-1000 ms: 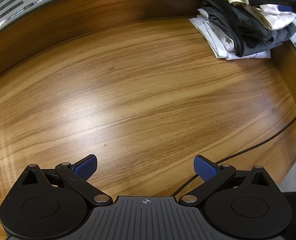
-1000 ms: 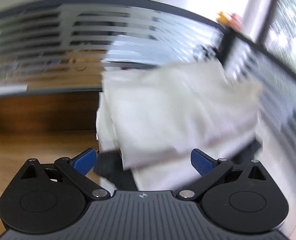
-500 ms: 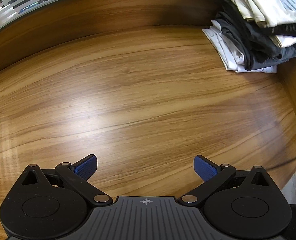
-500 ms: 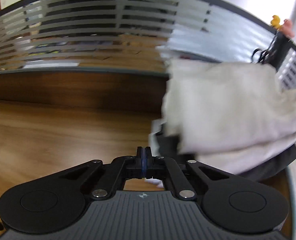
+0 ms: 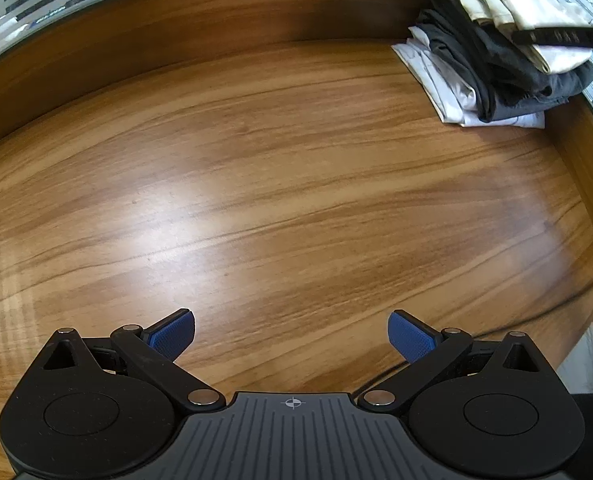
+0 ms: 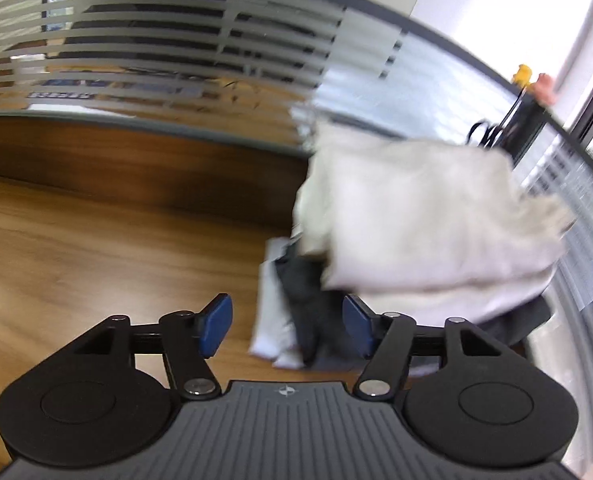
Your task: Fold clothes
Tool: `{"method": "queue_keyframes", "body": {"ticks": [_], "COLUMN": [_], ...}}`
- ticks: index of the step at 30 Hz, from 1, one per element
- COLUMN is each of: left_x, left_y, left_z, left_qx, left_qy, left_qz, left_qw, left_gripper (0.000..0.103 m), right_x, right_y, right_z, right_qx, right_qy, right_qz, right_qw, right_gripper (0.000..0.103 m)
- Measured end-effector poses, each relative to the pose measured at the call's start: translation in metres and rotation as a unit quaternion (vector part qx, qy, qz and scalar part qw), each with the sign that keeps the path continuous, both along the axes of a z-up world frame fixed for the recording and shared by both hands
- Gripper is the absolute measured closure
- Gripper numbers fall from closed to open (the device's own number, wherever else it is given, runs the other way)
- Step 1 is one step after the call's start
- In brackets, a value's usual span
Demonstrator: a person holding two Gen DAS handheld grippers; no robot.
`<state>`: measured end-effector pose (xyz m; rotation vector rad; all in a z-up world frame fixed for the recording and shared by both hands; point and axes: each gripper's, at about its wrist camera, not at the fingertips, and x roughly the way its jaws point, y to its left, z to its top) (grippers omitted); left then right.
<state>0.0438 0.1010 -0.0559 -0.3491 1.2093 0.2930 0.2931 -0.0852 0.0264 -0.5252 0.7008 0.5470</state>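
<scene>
A stack of folded clothes [image 5: 500, 60] sits in the far right corner of the wooden table [image 5: 256, 184]: a white piece at the bottom, dark grey in the middle, cream pieces on top. My left gripper [image 5: 291, 333] hovers open over bare wood, far from the stack, with nothing between its fingers. In the right wrist view the same stack [image 6: 416, 224] lies just ahead and to the right. My right gripper [image 6: 287, 326] is open, its blue pads apart in front of the stack's near left corner, holding nothing. Part of the right gripper shows as a dark bar [image 5: 564, 36] across the stack.
A raised wooden lip and a striped frosted glass partition [image 6: 176, 52] border the table's far side. A black cable [image 5: 536, 312] runs along the table's right edge. Dark items [image 6: 500, 132] hang on the partition behind the stack.
My right gripper shut half a second ago and has opened again. It drew back to the left of the stack. The left gripper's view drifted slightly, with its jaws still open.
</scene>
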Motion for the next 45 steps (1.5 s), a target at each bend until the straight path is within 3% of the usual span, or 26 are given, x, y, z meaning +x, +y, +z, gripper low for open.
{"method": "queue_keyframes", "body": {"ticks": [5,7,8,14,19,23,28,32,37,43,45], "left_x": [0.003,0.002,0.001,-0.005,-0.006,-0.007,-0.013,-0.015,-0.013,0.005,0.013], "left_y": [0.002,0.005,0.006,0.020,0.021,0.019,0.012,0.000,-0.020,-0.061,-0.075], "left_z": [0.000,0.001,0.002,-0.001,0.005,0.009,0.011,0.010,0.007,0.000,-0.005], "left_qx": [-0.001,0.001,0.002,-0.021,-0.018,-0.009,-0.002,0.004,0.003,0.008,0.010], "left_qy": [0.001,-0.001,-0.001,-0.002,-0.012,-0.016,-0.019,-0.018,-0.023,-0.036,-0.039], "left_qz": [0.004,0.011,0.016,0.047,0.037,0.028,0.019,0.003,-0.042,-0.130,-0.161], "left_qw": [1.0000,0.9999,0.9999,0.9987,0.9991,0.9994,0.9996,0.9998,0.9988,0.9908,0.9861], "left_gripper": [0.000,0.000,0.000,0.000,0.000,0.000,0.000,0.000,0.000,0.000,0.000], "right_x": [0.035,0.047,0.050,0.039,0.000,-0.041,-0.102,-0.142,-0.159,-0.167,-0.168], "right_y": [0.012,0.016,0.017,0.021,0.023,0.027,0.033,0.030,0.008,-0.035,-0.055], "right_z": [-0.013,-0.018,-0.018,-0.003,0.000,-0.012,-0.053,-0.090,-0.099,-0.099,-0.100], "right_qx": [-0.035,-0.045,-0.040,-0.012,0.009,0.029,0.027,0.007,0.016,0.025,0.030], "right_qy": [-0.036,-0.046,-0.047,-0.042,-0.004,0.064,0.165,0.229,0.247,0.228,0.222], "right_qz": [-0.009,-0.012,-0.013,0.006,0.045,0.087,0.144,0.157,0.136,0.082,0.058], "right_qw": [0.999,0.998,0.998,0.999,0.999,0.994,0.975,0.961,0.959,0.970,0.973], "right_gripper": [0.035,0.055,0.087,0.096,0.097,0.097,0.096,0.093,0.084,0.061,0.043]}}
